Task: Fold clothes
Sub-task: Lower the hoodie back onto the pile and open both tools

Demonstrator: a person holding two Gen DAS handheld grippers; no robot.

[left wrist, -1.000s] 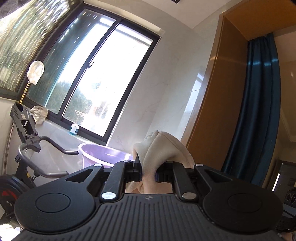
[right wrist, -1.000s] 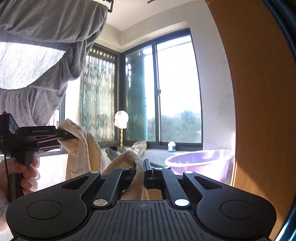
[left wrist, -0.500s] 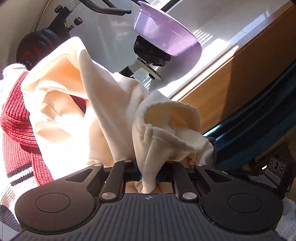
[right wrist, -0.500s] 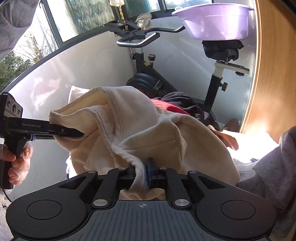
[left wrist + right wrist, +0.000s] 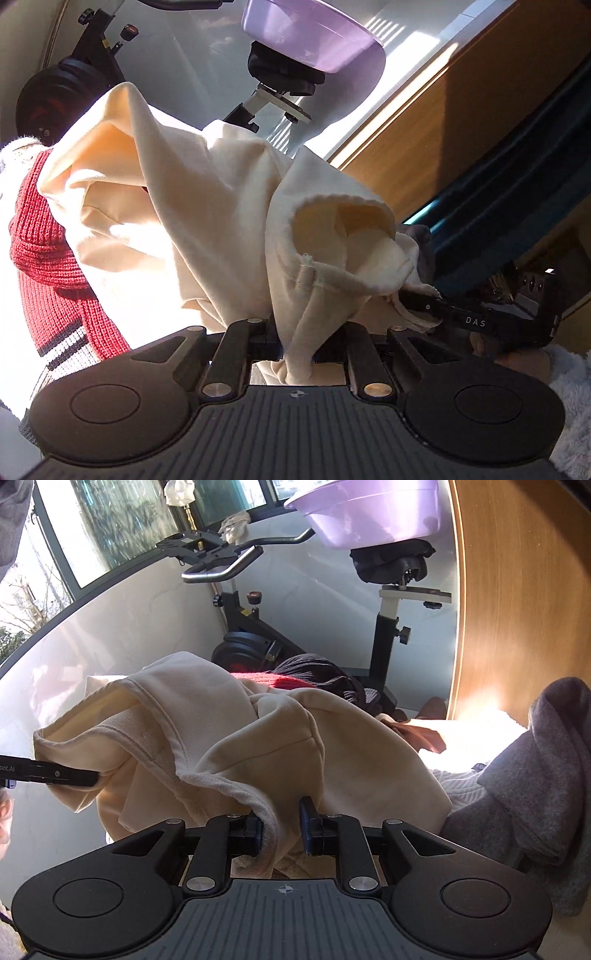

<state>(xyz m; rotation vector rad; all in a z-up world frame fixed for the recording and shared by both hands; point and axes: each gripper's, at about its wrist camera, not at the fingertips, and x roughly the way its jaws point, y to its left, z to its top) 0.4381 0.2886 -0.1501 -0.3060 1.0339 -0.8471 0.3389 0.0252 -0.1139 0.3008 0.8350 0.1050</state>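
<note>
Two tools meet one cream garment [image 5: 207,206]: the left tool [image 5: 295,347], low centre, clenches its fabric; the right tool [image 5: 282,829] is opening, hem between its jaws.

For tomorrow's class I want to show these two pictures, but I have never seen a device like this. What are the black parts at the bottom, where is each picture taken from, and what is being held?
There is no robot here. A person holds a pair of hand-held tongs in each hand, and a wide-angle camera on each looks forward along its two fingers. The black shapes at the bottom are the tool itself.

One picture looks out from the left tongs, which are shut on a cream sweatshirt. The other looks out from the right tongs; their jaws are opening, with the sweatshirt's edge hanging loose between them.

Each camera also catches the other tool from the side.

Under the sweatshirt lies a pile of clothes: a red knitted garment and a grey one. Behind stand an exercise bike and a purple basin.
</note>
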